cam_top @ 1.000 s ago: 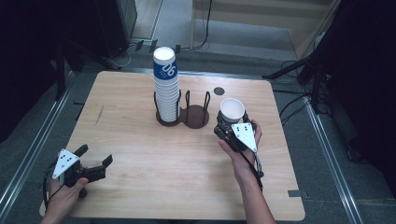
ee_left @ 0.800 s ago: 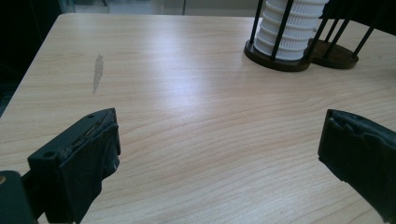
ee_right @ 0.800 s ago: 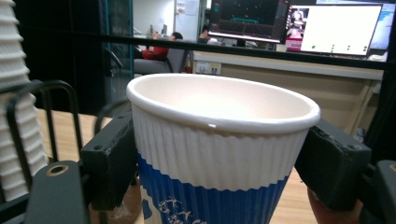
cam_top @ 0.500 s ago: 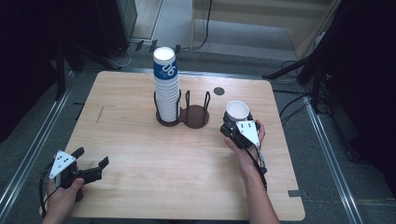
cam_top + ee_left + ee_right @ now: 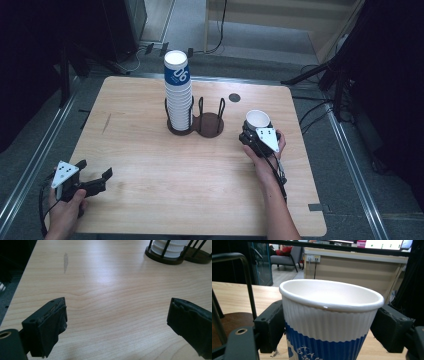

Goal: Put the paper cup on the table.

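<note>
A white paper cup with a blue band (image 5: 258, 119) stands upright on the table right of the wire cup holder (image 5: 206, 125). My right gripper (image 5: 254, 132) is shut on its lower half. In the right gripper view both black pads (image 5: 270, 325) lie against the ribbed sides of the cup (image 5: 329, 315); the jaws have just been opening slightly with the cup between them. A tall stack of cups (image 5: 178, 92) fills the holder's left ring. My left gripper (image 5: 95, 171) rests open at the table's near left corner, with bare wood between its jaws (image 5: 116, 322).
The holder's right ring has an empty dark base (image 5: 210, 123); its wire post (image 5: 249, 287) rises just left of the held cup. A round dark grommet (image 5: 234, 97) sits at the back of the wooden table (image 5: 150, 160). The table's right edge is close to my right hand.
My right hand has carried the cup a little to the right and lower, down to the tabletop. The left gripper has stayed where it was.
</note>
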